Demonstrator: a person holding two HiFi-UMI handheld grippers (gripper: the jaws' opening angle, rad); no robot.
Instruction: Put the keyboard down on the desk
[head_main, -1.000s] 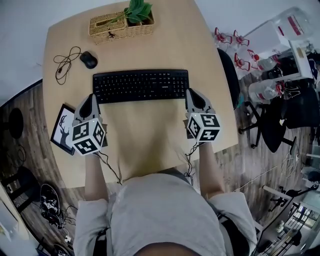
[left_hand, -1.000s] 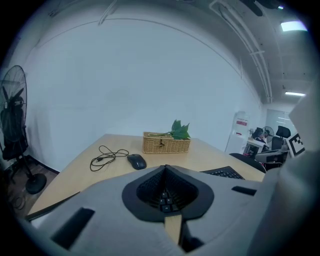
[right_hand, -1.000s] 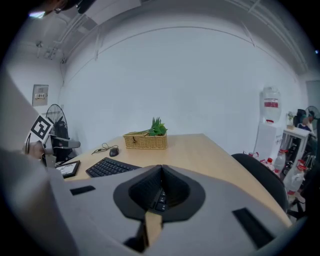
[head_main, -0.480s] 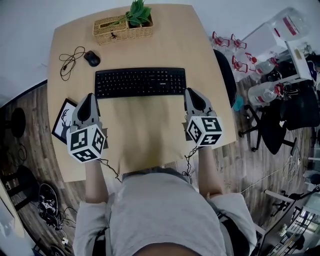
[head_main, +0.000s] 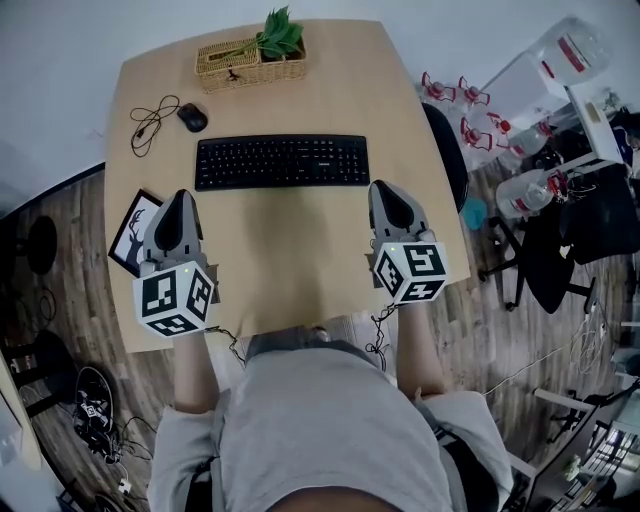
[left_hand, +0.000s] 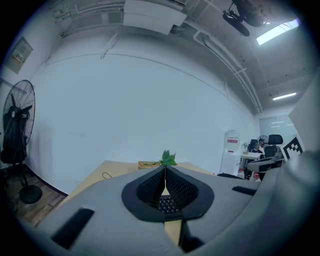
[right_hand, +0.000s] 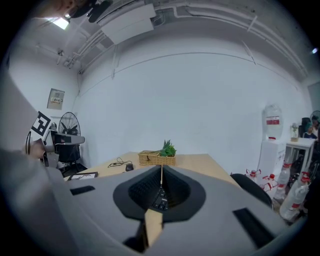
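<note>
We've got the flat black rectangular keyboard (head_main: 282, 162) lying on the smooth wooden bench (head_main: 290, 270), just beyond our left gripper (head_main: 183, 197) and right gripper (head_main: 385, 189). Both are pinched together on nothing, clear of it.

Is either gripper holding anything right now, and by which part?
Nothing is held. The left gripper and right gripper are both shut and empty; the keyboard lies on the desk, clear of both.
</note>
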